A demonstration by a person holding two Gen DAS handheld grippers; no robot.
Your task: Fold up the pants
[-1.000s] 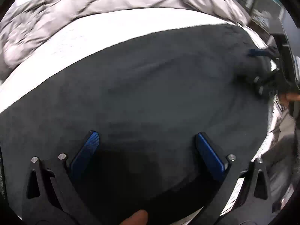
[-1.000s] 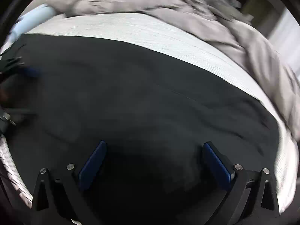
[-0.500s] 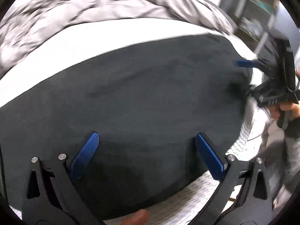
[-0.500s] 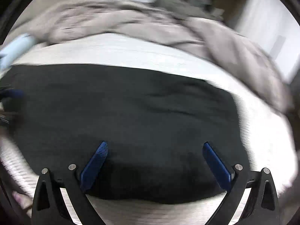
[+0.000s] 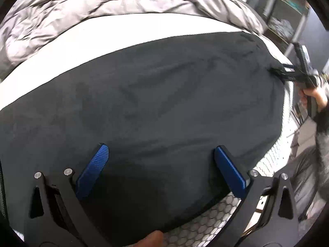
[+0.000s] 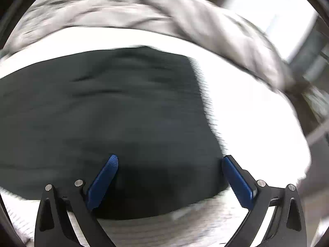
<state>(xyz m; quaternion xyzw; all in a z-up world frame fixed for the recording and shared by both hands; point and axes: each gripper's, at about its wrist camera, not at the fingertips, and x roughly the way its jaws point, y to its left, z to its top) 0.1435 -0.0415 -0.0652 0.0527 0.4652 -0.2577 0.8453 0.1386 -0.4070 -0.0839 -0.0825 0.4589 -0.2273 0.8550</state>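
Black pants (image 5: 156,94) lie flat across a white bed sheet (image 5: 86,39), filling most of the left wrist view. My left gripper (image 5: 161,164) hovers open over their near edge, with nothing between its blue pads (image 5: 93,170). My right gripper (image 5: 287,74) shows at the pants' far right end, held by a hand (image 5: 314,96). The right wrist view is blurred: the pants (image 6: 115,111) lie below the right gripper (image 6: 170,175), which is open and empty, its right pad (image 6: 238,181) near the pants' right edge.
A crumpled grey duvet (image 5: 107,2) is bunched along the back of the bed, also the duvet (image 6: 185,14). The mattress edge with a honeycomb pattern (image 5: 207,224) runs below the pants. Metal shelving (image 5: 287,18) stands to the right of the bed.
Both grippers have drawn back toward the bed's near edge, so the mattress edge now shows. The right wrist view has swung right, exposing the pants' right end and bare sheet.
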